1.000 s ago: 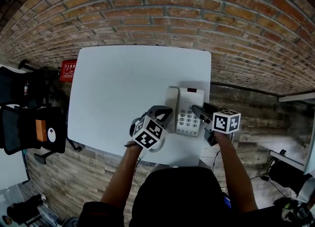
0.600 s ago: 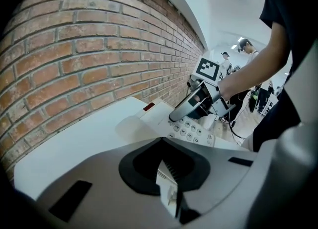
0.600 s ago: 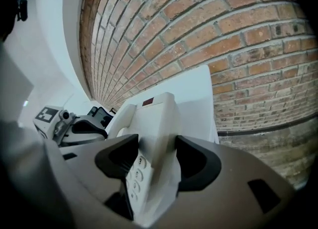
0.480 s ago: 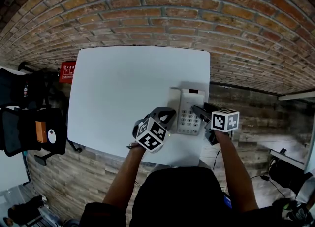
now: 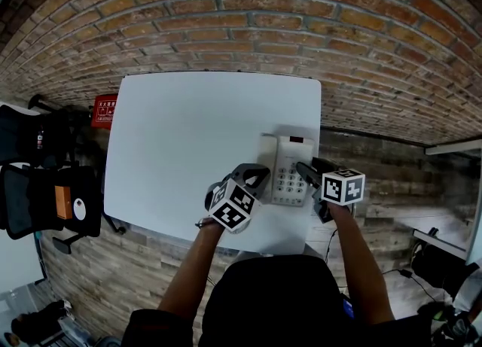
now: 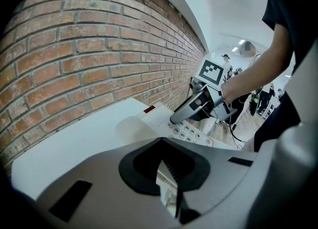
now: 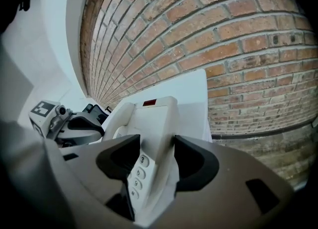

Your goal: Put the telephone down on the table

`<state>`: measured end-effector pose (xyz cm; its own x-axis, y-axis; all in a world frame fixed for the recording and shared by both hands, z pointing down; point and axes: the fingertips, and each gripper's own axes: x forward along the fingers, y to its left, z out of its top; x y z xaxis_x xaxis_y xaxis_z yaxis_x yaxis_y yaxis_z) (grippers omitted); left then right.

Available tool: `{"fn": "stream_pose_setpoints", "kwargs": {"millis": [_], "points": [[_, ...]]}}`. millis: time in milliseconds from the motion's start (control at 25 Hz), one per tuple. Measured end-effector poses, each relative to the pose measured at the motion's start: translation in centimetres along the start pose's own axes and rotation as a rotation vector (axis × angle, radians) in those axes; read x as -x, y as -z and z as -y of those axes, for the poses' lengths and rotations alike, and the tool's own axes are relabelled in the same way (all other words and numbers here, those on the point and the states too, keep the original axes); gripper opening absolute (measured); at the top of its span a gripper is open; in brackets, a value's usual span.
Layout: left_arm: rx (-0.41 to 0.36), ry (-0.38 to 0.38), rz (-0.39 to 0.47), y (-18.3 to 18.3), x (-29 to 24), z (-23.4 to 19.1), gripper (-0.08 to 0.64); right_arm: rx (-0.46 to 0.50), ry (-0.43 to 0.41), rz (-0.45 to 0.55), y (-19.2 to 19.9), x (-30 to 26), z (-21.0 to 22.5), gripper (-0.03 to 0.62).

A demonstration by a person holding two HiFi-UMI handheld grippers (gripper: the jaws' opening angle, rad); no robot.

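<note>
The white telephone [image 5: 290,166] rests on the white table [image 5: 181,135] near its front right corner, with the handset [image 5: 264,156] in its cradle on the left side. My right gripper [image 5: 306,174] straddles the phone's right edge [image 7: 161,123]. Its jaws have just been closing but stand wide, one over the keypad [image 7: 135,173], and I see no firm pinch. My left gripper [image 5: 253,177] is shut on nothing and hovers just left of the handset, pointing at the phone [image 6: 164,123]. The left gripper view also shows the right gripper [image 6: 191,111] over the keys.
A brick wall [image 5: 248,14] stands behind the table. Black office chairs [image 5: 45,195] and a red sign [image 5: 105,108] are off the table's left side. The table's right edge [image 5: 319,135] runs close beside the phone. Cables [image 5: 329,244] lie on the wooden floor.
The left gripper has edged slightly right toward the handset. The right gripper has stayed at the phone's right edge, and the telephone has not visibly moved.
</note>
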<state>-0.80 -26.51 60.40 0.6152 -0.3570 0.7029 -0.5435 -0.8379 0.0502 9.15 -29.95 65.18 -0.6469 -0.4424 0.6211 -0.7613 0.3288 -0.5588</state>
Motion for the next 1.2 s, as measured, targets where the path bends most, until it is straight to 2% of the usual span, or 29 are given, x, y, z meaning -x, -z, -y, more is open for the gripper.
{"fn": "stream_pose_setpoints", "kwargs": {"millis": [200, 280, 520, 920, 1200], "points": [[0.158, -0.001, 0.069, -0.2, 0.9, -0.6, 0.008, 0.044, 0.040, 0.016, -0.3, 1.0, -0.2, 0.218], [0.177, -0.014, 0.092, -0.5, 1.7, -0.8, 0.008, 0.059, 0.052, 0.033, -0.5, 1.7, -0.3, 0.216], [0.169, -0.033, 0.154, -1.9, 4.1, -0.6, 0.008, 0.111, 0.051, 0.074, -0.9, 3.8, -2.2, 0.202], [0.145, -0.034, 0.241, -3.4, 8.3, 1.3, 0.008, 0.231, 0.016, 0.156, -1.8, 7.0, -8.3, 0.181], [0.126, -0.042, 0.289, -3.9, 11.5, 2.5, 0.008, 0.300, 0.003, 0.215, -1.6, 8.6, -12.6, 0.123]]}}
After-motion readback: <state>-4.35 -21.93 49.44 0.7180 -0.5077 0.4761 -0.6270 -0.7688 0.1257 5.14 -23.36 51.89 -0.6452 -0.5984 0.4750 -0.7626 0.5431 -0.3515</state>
